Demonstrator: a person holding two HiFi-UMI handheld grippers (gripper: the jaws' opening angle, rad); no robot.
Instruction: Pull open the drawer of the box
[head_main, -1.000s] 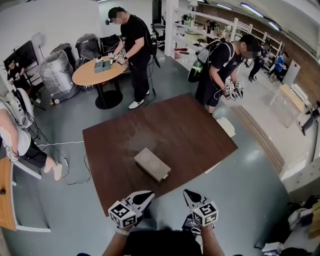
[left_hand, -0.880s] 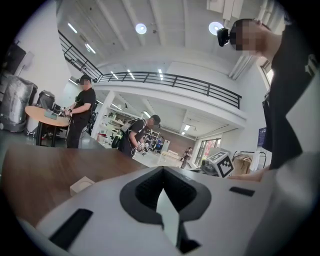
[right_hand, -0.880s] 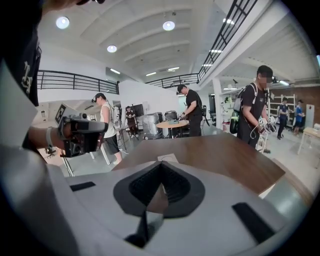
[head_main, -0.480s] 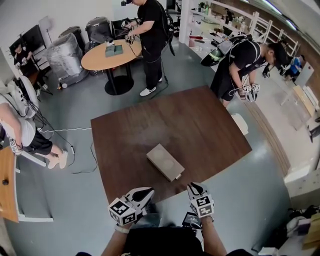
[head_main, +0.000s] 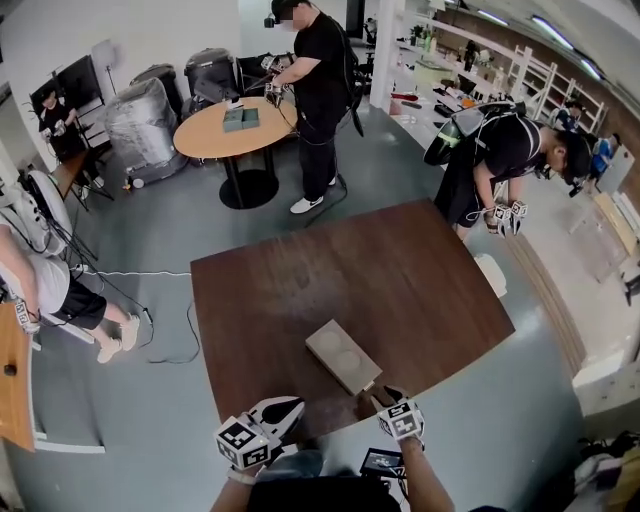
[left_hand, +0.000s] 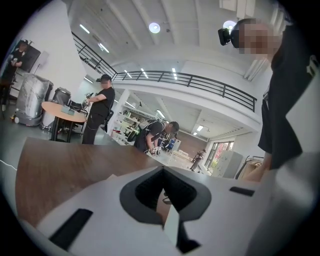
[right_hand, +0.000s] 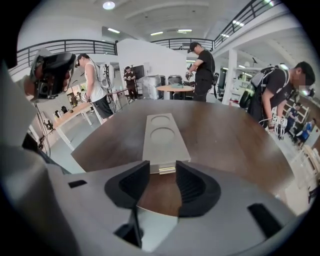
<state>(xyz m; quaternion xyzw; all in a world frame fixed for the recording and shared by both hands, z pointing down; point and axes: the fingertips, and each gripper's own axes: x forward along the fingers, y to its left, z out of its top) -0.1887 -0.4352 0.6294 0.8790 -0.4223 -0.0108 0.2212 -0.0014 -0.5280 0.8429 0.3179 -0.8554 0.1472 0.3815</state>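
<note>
Drawer handle (right_hand: 166, 170) faces down-tilted right gripper (right_hand: 162, 165), fingers (right_hand: 131, 187) just opened, empty; left gripper (left_hand: 162, 169) closed.

One box (head_main: 345, 357), one brown surface (head_main: 300, 290), one round table (head_main: 200, 140) — plus two grippers: left gripper (head_main: 285, 406), right gripper (head_main: 386, 394).

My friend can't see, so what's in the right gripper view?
The right hand-held gripper, jaws just opening, frames the small metal handle of a flat grey rectangular box, ungripped. The box lies on a dark brown wooden table.
</note>
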